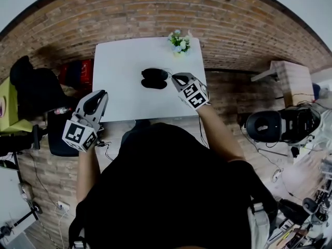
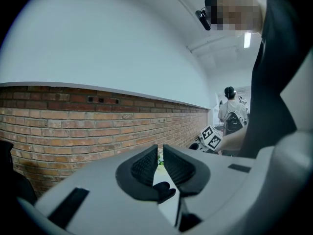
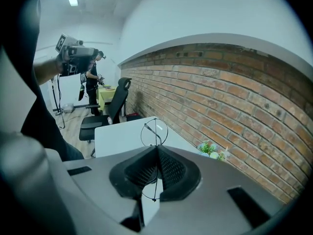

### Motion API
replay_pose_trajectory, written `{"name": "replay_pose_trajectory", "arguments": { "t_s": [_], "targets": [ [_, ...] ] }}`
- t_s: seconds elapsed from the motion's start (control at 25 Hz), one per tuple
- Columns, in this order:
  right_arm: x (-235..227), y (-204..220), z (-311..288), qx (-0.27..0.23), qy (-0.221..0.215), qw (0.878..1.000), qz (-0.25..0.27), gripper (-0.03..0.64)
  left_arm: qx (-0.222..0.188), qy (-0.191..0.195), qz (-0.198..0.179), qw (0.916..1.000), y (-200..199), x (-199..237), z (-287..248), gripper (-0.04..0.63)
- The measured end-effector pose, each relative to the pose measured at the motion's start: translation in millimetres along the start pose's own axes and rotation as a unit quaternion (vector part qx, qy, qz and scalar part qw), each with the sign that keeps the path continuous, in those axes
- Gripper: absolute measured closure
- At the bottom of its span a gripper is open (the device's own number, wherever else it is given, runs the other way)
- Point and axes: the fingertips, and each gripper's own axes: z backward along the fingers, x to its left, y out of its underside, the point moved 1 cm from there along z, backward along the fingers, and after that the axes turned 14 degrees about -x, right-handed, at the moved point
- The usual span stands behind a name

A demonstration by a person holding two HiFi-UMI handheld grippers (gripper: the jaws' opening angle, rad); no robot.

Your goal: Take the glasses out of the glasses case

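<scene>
Glasses point(image 3: 154, 132): thin round wire frames, out of the case and up off the table, pinched in the right gripper. One lens ring sticks up past the jaw tips and another shows below them.
Right gripper point(image 1: 178, 78): jaws closed on the frame, the wire running between the ribbed pads point(image 3: 168, 168). It hangs over the middle of the table, just right of the case.
Case point(image 1: 154, 78): black, lying open in two dark halves near the table's centre, a little toward the far edge. I can't make out anything inside it.
Left gripper point(image 1: 96, 101): held at the table's near left corner, well apart from the case. Its jaws are drawn almost together with only a slim slit between them and nothing in it. The case shows far off through that slit.
Table point(image 1: 124, 71): white, rectangular, its far edge against the brick wall point(image 1: 155, 9).
Plant point(image 1: 179, 42): a small posy of green and pale flowers at the far right corner of the table.
Chair point(image 1: 31, 87): black, standing off the table's left edge.
</scene>
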Motion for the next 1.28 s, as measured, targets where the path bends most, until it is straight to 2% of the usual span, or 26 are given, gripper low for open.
{"name": "replay_pose_trajectory", "arguments": {
  "t_s": [0.24,0.52,0.64,0.8,1.28],
  "targets": [
    [3,1,25,-0.009,0.008,1.000,-0.010,0.594,0.017,0.000,0.010,0.9998,5,-19,3,0.554],
    [3,-6,47,-0.026,0.019,0.999,-0.020,0.594,0.003,0.012,-0.001,0.9999,10,-35,1,0.554],
    [1,-9,59,-0.034,0.025,0.999,-0.024,0.594,0.011,0.016,0.004,0.9998,14,-46,-1,0.554],
    [-3,-12,71,-0.049,0.033,0.998,-0.025,0.594,-0.006,0.029,-0.001,0.9996,13,-57,-7,0.554],
    [-14,-9,89,-0.071,0.045,0.996,-0.040,0.594,0.012,0.028,0.005,0.9995,17,-74,-17,0.554]
  ]
}}
